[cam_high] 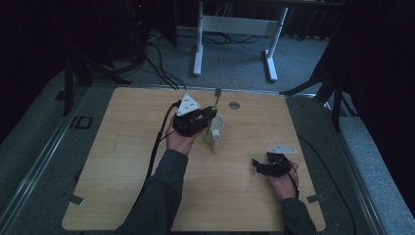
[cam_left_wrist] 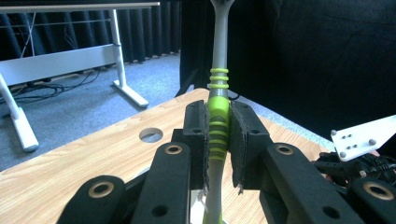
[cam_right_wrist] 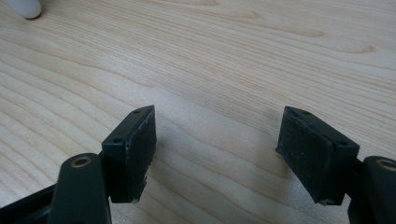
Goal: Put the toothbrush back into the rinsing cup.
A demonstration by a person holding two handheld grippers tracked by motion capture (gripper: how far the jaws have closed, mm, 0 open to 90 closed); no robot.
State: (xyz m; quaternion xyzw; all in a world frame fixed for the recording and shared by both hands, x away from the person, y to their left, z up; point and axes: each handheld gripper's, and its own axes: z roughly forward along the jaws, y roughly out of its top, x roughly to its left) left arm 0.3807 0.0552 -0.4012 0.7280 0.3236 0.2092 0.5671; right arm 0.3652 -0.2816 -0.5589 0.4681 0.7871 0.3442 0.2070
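Observation:
A white mug (cam_high: pixel 215 129) stands near the middle of the wooden table (cam_high: pixel 127 161). A green and grey toothbrush (cam_high: pixel 214 108) rises from it, head up and leaning toward the far edge. My left gripper (cam_high: pixel 209 113) is shut on the toothbrush (cam_left_wrist: pixel 218 122) at its green ribbed grip, just above the mug's rim. In the left gripper view the two black pads (cam_left_wrist: pixel 242 140) press the handle from both sides. My right gripper (cam_high: pixel 256 164) rests low over the table at the right, open, with bare wood between its pads (cam_right_wrist: pixel 132 151).
A round cable hole (cam_high: pixel 234 105) sits in the table near the far edge. A white desk frame (cam_high: pixel 234 30) stands on the grey carpet beyond. Dark stands and cables flank the table. The mug's white base (cam_right_wrist: pixel 24 7) lies at the right gripper view's top left corner.

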